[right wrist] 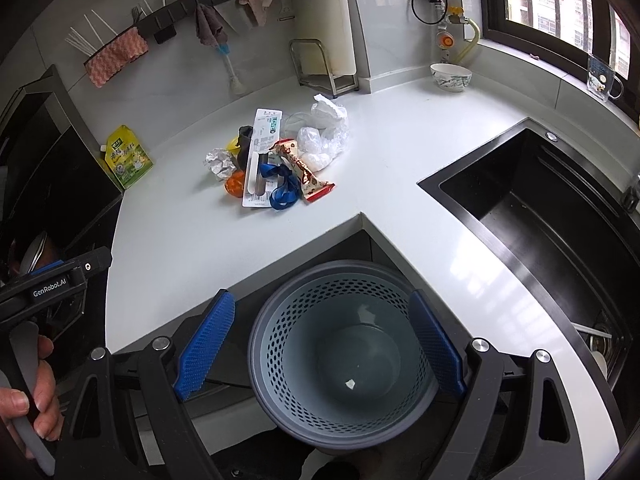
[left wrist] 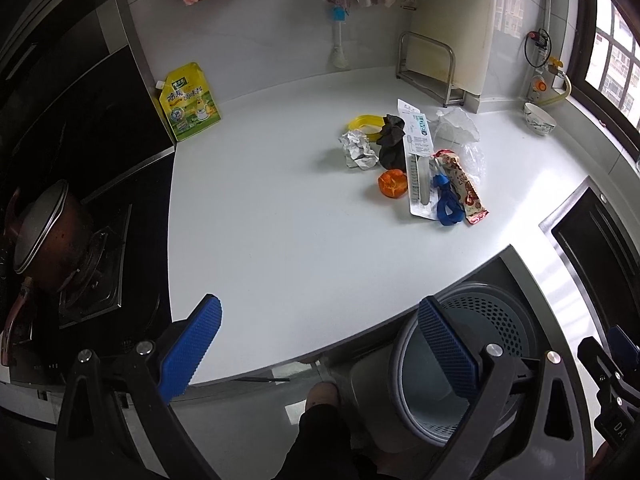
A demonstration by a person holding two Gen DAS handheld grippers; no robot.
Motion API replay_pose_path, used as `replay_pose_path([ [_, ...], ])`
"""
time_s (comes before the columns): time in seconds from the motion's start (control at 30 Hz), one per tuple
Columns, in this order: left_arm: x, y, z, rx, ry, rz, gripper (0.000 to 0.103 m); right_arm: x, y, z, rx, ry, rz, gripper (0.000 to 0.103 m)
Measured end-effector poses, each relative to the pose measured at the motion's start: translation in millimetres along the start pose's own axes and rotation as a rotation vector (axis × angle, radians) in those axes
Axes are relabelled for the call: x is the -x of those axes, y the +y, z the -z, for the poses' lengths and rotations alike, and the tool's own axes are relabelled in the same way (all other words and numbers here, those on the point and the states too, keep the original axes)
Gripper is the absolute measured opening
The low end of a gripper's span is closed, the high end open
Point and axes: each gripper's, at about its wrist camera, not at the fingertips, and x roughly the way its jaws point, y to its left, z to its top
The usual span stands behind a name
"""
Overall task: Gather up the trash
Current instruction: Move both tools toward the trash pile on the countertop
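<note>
Left gripper (left wrist: 318, 346) open, empty, above the white desk (left wrist: 260, 220) front edge. Right gripper (right wrist: 322, 344) open, empty, over the grey perforated plastic bin (right wrist: 340, 360) below the desk corner. Trash heaped mid-desk: crumpled foil ball (right wrist: 219, 163), orange wrapper (right wrist: 235, 184), blue ribbon (right wrist: 282, 188), red-brown snack wrapper (right wrist: 306, 174), clear plastic bag (right wrist: 324, 142), all touching or overlapping.

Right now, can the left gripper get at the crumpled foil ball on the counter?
Probably yes. The left gripper is open and holds nothing, and bare countertop lies between it and the foil ball, which sits on the near-left edge of the trash pile with nothing on top.
</note>
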Motion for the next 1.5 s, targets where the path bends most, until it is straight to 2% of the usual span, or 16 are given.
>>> replay_pose_path([
  [0.23,-46,7,-44,-0.059,-0.038,0.011,0.097,-45,8,-41,-0.025,-0.040,0.042,0.084],
  [0.37,-79,10,-69,-0.082,-0.066,0.043,0.097,-79,14,-61,-0.016,-0.049,0.074,0.084],
  [0.57,-132,9,-103,-0.113,-0.076,0.099,0.097,-138,17,-88,-0.043,-0.003,0.097,0.084],
  [0.7,-168,5,-120,-0.126,-0.052,0.126,0.097,-169,17,-101,-0.050,0.005,0.125,0.084],
  [1.0,-216,-10,-143,-0.168,-0.026,0.196,0.097,-215,20,-126,-0.028,0.004,0.180,0.084],
  [1.5,-250,-22,-155,-0.208,0.008,0.254,0.097,-252,33,-134,0.025,0.017,0.220,0.083],
])
